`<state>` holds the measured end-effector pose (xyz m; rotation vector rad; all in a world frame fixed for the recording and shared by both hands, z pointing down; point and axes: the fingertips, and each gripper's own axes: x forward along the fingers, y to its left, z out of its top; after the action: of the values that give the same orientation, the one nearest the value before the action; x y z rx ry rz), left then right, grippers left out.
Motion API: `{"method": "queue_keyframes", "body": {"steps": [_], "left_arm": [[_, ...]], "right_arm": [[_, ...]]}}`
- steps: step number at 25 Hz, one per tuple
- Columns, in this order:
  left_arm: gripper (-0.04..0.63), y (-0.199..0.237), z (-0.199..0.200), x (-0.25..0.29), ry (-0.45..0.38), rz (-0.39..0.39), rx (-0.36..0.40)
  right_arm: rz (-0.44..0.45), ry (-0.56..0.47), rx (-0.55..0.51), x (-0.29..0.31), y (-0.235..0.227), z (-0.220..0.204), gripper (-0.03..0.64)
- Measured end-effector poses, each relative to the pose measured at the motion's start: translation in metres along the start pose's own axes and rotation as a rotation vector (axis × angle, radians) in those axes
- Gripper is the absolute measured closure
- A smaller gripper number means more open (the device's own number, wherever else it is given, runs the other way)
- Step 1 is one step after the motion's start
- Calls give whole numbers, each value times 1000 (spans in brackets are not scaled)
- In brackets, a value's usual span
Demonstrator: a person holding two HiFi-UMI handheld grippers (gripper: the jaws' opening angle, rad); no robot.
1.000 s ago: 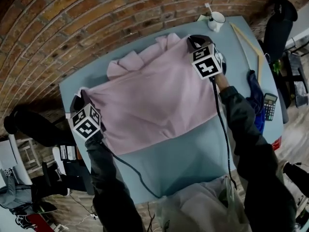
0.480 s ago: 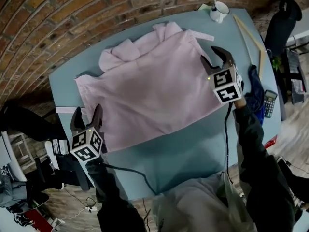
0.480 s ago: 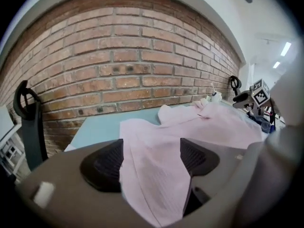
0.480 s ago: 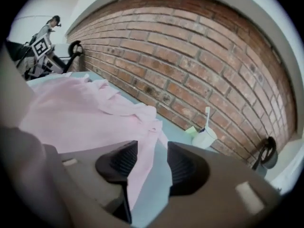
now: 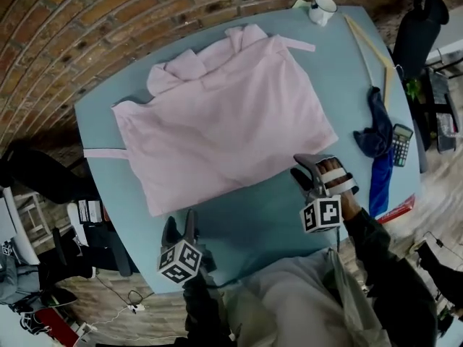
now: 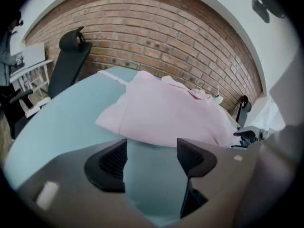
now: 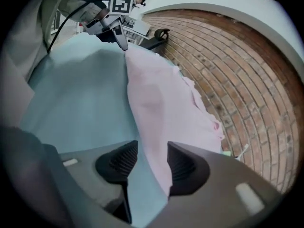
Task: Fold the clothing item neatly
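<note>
Blue table (image 5: 246,223) under brick wall (image 5: 108,20); pink shirt (image 5: 224,121) lies spread flat across its middle. My left gripper (image 5: 180,228) hangs over bare table near the front edge, jaws just opened wide, nothing between them. Right gripper (image 5: 311,170) likewise just opened, empty, by the shirt's front corner. It looks clear of the hem, though the angle is poor.

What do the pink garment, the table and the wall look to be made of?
Pink garment: thin soft cloth, perhaps cotton, matte; it creases and lies flat.
Table: smooth matte blue-grey top, maybe laminate; no grain shows.
Wall: rough red-brown brick, pale mortar lines.
</note>
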<state>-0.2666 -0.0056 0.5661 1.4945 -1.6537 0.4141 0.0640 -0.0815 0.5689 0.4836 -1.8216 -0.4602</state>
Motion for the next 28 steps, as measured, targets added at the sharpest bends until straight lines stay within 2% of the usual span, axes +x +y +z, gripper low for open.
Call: {"method": "queue_keyframes", "body": {"steps": [3,4,7,9,11,12,13,15,17,20,25,28], "left_arm": [[255,0,-4,11,-23,3,-120],[285,3,-2,12,-38,20,-152],[382,17,2,12,-83,62,-201],[383,22,10,16,-116,52,-224],[392,24,18,25,-132,29,-284],[396,26,22,27,-135,29,-312],[414,30,25,29,-138,39,-324],[556,34,33,33,-146,52,-303],[566,34,40,34,-167,34,-289],[568,35,32,15,-192,-10,-343],[568,30,-15,-30,-168,-77,-393],[568,28,-46,-62,-142,-85,-377]], "right_arm": [[60,-6,-44,11,14,7,422],[62,-10,-61,12,15,9,422],[45,-29,-90,14,12,7,422],[26,-40,-105,18,5,4,423],[26,-45,-113,22,-1,4,430],[9,-42,-126,23,-4,3,464],[-19,-39,-141,23,-7,3,567],[-55,-39,-136,20,-8,2,591],[-56,-39,-86,13,-5,2,592],[-80,-49,-76,-7,3,5,592],[-67,-41,-83,-52,36,-5,592],[-35,-28,-81,-81,66,-13,592]]}}
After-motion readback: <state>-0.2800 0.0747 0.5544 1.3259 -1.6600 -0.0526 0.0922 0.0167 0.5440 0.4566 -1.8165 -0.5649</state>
